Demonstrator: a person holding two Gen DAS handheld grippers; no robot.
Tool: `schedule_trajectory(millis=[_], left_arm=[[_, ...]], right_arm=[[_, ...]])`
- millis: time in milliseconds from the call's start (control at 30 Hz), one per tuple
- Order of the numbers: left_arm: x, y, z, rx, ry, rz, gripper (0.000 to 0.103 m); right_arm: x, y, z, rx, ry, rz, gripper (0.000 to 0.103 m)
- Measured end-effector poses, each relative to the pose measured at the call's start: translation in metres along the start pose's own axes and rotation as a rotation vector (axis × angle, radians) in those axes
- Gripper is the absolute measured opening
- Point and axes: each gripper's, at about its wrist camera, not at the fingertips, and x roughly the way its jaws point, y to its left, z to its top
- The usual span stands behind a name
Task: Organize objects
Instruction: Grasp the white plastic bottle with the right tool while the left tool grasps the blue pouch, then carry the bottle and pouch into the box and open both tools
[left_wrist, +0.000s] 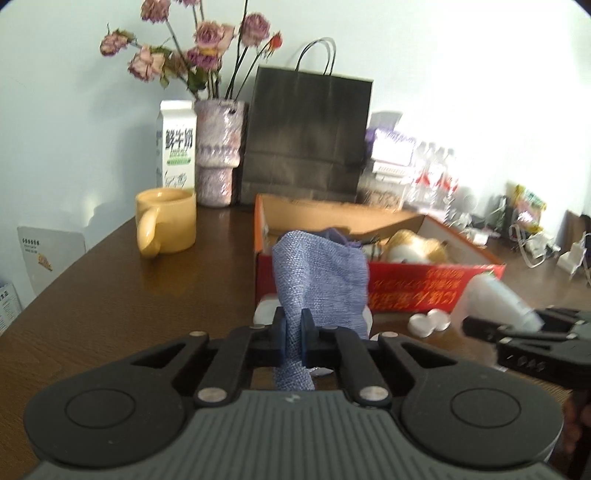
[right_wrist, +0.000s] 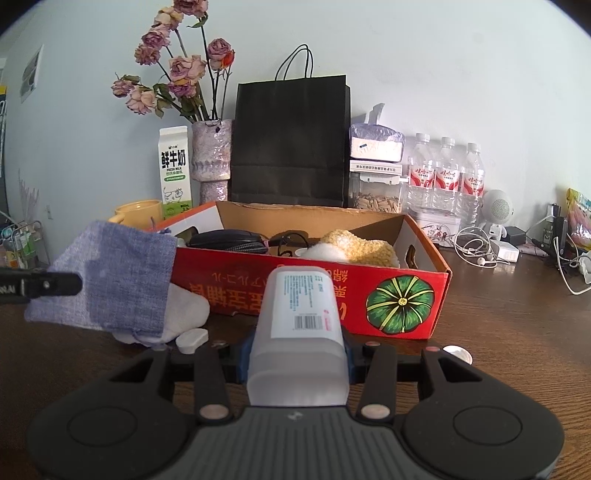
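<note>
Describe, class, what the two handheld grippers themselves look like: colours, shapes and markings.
Both the left gripper and the right gripper look alike: a grey ribbed body bearing a small pale logo, black linkage arms with silver rivets, two round black discs at the sides, and black fingers faced with dark blue pads. No cables or sleeves show.

Left claw (left_wrist: 293, 328) pinching blue cloth pouch (left_wrist: 319, 273), before red box (left_wrist: 436, 282).
</note>
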Motion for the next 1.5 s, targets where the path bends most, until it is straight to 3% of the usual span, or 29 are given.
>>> schedule_trajectory(millis=[400,700,1067,1500], left_arm=[[-0.014,-0.032,0.039,0.026,-0.110,-0.096,0.007],[0.012,-0.058,0.069,0.030,-0.152,-0.147,0.007],[0.080,-0.054,0.097,0.004,-0.134,-0.130,0.007],[0.158,-0.033,0.109,-0.070,-0.024,-0.159,0.007]], right_arm=[[-0.011,-0.001,0.020,0.010,-0.081,0.025,0.043],[0.007,0.000,0.061,-0.017,-0.144,0.029,0.043],[0.066,-0.004,0.096,-0.009,-0.146,0.043,0.043],[0.137,-0.026,0.106,0.062,-0.101,0.038,0.043]])
